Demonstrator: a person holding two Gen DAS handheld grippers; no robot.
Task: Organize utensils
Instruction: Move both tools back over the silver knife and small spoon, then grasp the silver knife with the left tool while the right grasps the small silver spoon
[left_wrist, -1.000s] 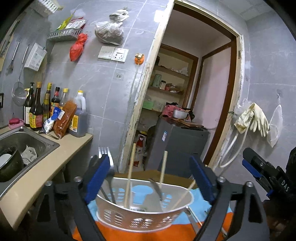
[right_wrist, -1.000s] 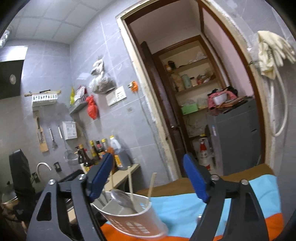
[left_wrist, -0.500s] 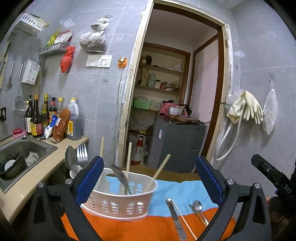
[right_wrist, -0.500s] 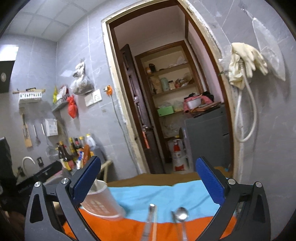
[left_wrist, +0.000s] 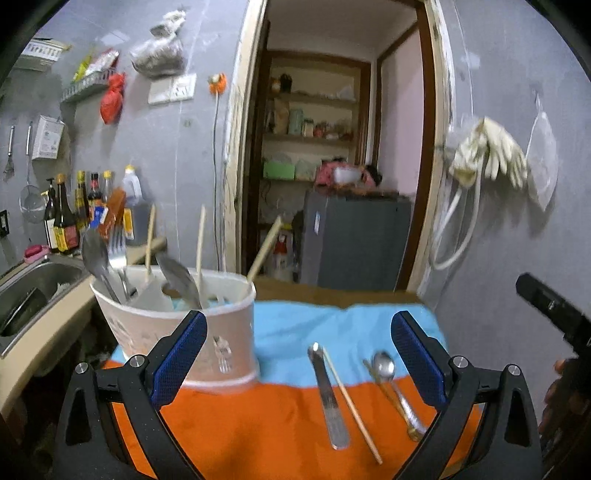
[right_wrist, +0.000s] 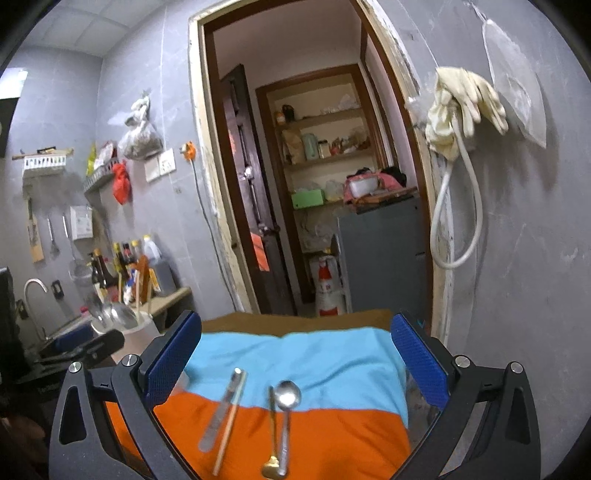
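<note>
Left wrist view: a tiled kitchen wall fills the upper left, with sauce bottles (left_wrist: 66, 218) on the counter at the left edge and a steel sink (left_wrist: 33, 284) below them. An open doorway in the centre shows shelves and a grey cabinet (left_wrist: 354, 240); pale rubber gloves (left_wrist: 491, 155) hang at the upper right. In the lower half lies an orange and blue cloth (left_wrist: 277, 417). At lower left on it stands a white perforated utensil basket (left_wrist: 177, 332), upright, holding spoons, a fork and wooden chopsticks; it is blurred. The left gripper (left_wrist: 295, 365) stands wide open and holds nothing, its left pad overlapping the basket's front in the picture. Lower centre on the cloth lie a flat metal piece (left_wrist: 328, 398), whose kind I cannot tell, with a loose chopstick (left_wrist: 351, 406) just beside it, and to the right a steel spoon (left_wrist: 384, 365).

Right wrist view: the right gripper (right_wrist: 295, 365) is likewise wide open and empty. The same loose pieces lie between its pads in the lower centre, the spoon beside a thin gold-ended utensil (right_wrist: 271, 439).
</note>
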